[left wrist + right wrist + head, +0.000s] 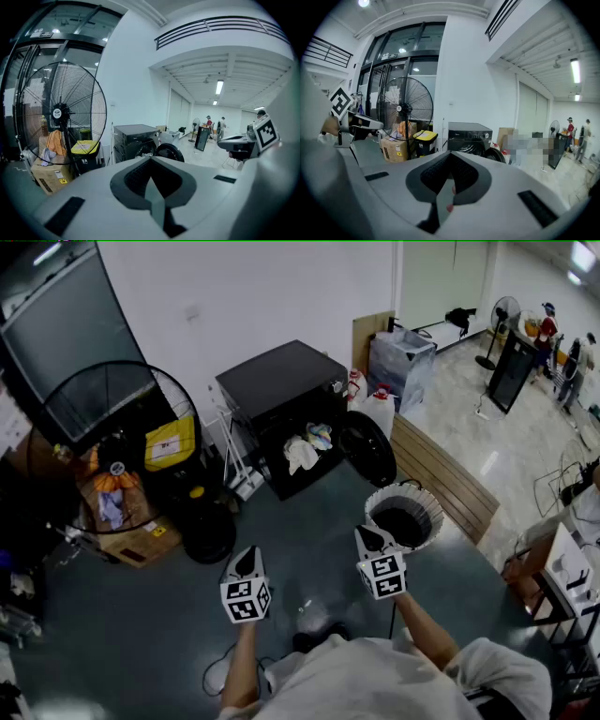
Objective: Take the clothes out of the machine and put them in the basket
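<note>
A black washing machine (pixel 281 390) stands against the white wall with its round door (pixel 367 448) swung open to the right. Light clothes (pixel 305 448) lie in its drum mouth. A white laundry basket (pixel 377 499) with a dark inside stands on the floor to the machine's right. My left gripper (pixel 246 563) and right gripper (pixel 368 538) are held side by side, well short of the machine, both shut with nothing in them. The right gripper hovers just left of the basket. The machine (pixel 133 138) shows beyond the shut left jaws, and in the right gripper view the machine (pixel 468 136) shows too.
A large floor fan (pixel 112 427) stands left of the machine, with a yellow-lidded bin (pixel 171 442) and a cardboard box (pixel 131 531) near it. White jugs (pixel 380 409) and a wrapped crate (pixel 401 357) sit behind the door. A wooden panel (pixel 445 479) lies past the basket. People stand far right.
</note>
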Demonstrator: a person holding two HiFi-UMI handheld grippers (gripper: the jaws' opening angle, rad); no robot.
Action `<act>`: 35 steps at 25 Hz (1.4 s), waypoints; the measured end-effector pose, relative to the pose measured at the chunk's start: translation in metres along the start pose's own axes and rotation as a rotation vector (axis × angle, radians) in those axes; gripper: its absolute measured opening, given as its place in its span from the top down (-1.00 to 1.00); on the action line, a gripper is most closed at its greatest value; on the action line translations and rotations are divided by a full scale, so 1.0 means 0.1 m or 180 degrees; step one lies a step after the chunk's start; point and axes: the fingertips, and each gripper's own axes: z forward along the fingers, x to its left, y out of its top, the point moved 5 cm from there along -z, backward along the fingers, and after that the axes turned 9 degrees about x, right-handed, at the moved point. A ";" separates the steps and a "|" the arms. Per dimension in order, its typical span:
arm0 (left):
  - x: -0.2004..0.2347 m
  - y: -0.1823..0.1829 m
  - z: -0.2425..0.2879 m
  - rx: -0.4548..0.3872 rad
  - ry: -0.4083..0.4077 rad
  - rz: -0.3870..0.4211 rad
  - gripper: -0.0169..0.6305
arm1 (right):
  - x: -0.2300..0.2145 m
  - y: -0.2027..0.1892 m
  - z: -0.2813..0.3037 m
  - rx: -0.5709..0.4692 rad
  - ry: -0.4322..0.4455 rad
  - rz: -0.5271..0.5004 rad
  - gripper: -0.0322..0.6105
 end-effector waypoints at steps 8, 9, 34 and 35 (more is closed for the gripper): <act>-0.17 0.04 0.05 -0.0035 0.0000 0.0040 0.89 | -0.07 0.00 -0.03 0.0031 0.0070 -0.0037 0.83; -0.20 0.04 0.05 -0.0035 0.0002 0.0041 0.89 | -0.08 -0.01 -0.04 0.0028 0.0079 -0.0040 0.83; -0.09 0.17 0.74 -0.0039 0.0074 -0.0122 0.89 | -0.33 0.09 0.64 0.0086 0.0213 -0.0203 0.83; -0.05 0.20 0.82 -0.0037 0.0062 -0.0123 0.89 | -0.34 0.11 0.72 0.0096 0.0203 -0.0214 0.83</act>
